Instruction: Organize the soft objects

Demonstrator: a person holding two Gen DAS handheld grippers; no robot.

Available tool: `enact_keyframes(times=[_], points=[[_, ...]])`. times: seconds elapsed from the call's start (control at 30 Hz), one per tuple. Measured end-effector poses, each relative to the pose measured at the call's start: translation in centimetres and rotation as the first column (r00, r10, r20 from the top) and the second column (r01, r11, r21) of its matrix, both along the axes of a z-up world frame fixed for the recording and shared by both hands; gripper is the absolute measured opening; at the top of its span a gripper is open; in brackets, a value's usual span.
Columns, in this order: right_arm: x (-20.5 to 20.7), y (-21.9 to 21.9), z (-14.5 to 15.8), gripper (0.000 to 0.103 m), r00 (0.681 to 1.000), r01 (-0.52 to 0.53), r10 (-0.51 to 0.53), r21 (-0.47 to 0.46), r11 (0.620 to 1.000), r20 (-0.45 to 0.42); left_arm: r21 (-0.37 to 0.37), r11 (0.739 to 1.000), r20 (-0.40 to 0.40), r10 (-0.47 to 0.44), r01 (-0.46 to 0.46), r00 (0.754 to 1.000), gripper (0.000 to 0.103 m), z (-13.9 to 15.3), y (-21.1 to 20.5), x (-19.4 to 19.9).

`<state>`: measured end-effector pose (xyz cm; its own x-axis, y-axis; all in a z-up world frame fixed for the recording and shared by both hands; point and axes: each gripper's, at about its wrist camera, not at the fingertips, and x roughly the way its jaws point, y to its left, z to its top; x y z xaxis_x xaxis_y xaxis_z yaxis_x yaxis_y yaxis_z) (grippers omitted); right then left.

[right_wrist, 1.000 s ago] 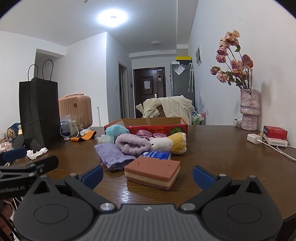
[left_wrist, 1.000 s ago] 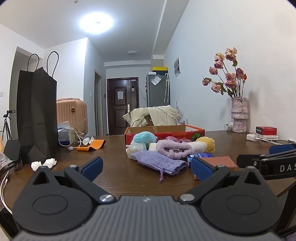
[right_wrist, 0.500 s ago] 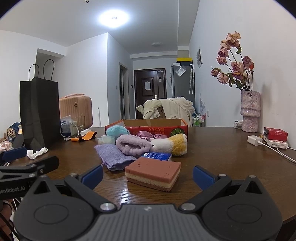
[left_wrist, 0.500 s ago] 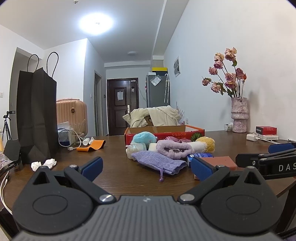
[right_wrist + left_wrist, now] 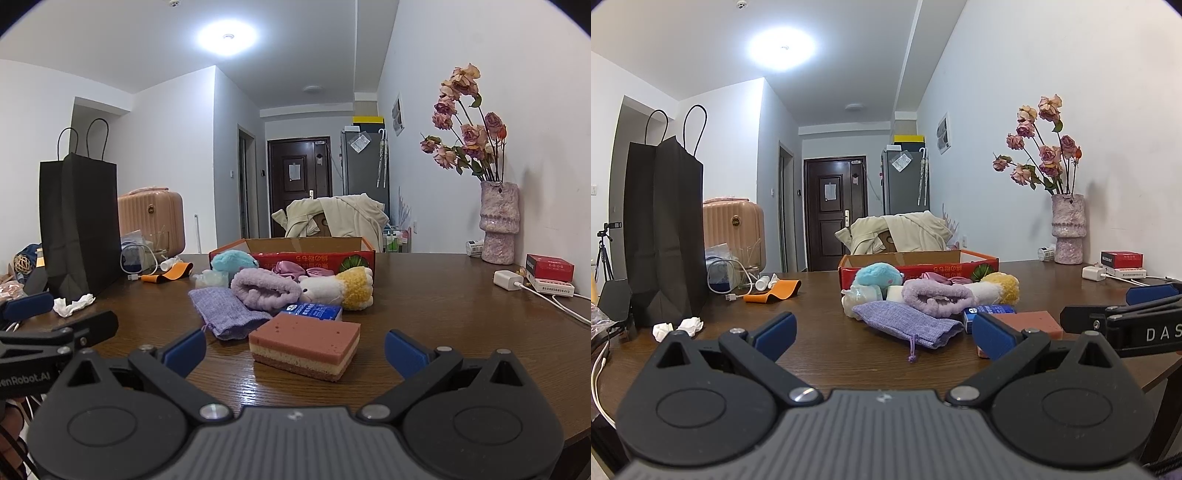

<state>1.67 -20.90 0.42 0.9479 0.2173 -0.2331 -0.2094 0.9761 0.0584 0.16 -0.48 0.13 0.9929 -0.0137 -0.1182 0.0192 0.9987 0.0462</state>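
Right wrist view: right gripper (image 5: pixel 293 350) hovering, jaws apart, empty, facing layered sponge (image 5: pixel 304 345) lying on desk (image 5: pixel 443 306) before red box (image 5: pixel 295 251). Left gripper (image 5: pixel 882 334) likewise gaping, empty. Opening step, seemingly; next: closing around sponge gently.

On the wooden table (image 5: pixel 424 295) I count one red cardboard box (image 5: pixel 314 254), one layered sponge (image 5: pixel 304 345), one lilac drawstring pouch (image 5: pixel 225 310), one fuzzy purple band (image 5: pixel 266 288), one blue plush (image 5: pixel 232 260), one white-and-yellow plush toy (image 5: pixel 343 286) and one blue tissue packet (image 5: pixel 314 310). There is also one black paper bag (image 5: pixel 79 221), two crumpled white paper scraps (image 5: pixel 677 326), one orange strap (image 5: pixel 774 291), one vase of dried roses (image 5: pixel 496 221), one white charger (image 5: pixel 508 279) and two stacked small boxes (image 5: pixel 550 275). Two grippers are in view, each with two blue-padded fingers (image 5: pixel 184 349).
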Motion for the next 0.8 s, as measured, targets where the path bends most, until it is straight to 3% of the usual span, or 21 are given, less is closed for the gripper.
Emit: enact_keyframes(times=[0.47,0.63,0.7,0.8], points=[[0.1,0.0,-0.2,0.103,1.0,-0.008,0.008,0.004,1.0,-0.007,0.0,1.0,-0.002,-0.003,0.003,1.0,0.103,-0.1,0.0,0.0],[0.6,-0.3,-0.5,0.103,1.0,-0.009,0.009,0.009,1.0,-0.017,0.045,0.999,0.0,0.019,-0.019,1.0,0.103,-0.4,-0.1,1.2],[1.3,-0.6,-0.9,0.103,0.999,0.002,-0.001,0.027,1.0,-0.037,0.053,0.999,-0.035,0.005,-0.003,0.999,0.103,-0.4,0.0,2.4],[2.7,-1.3,-1.7,0.103,0.996,0.037,-0.032,0.051,0.998,-0.086,0.049,0.995,-0.107,-0.086,0.092,0.991,0.103,-0.5,-0.1,4.5]])
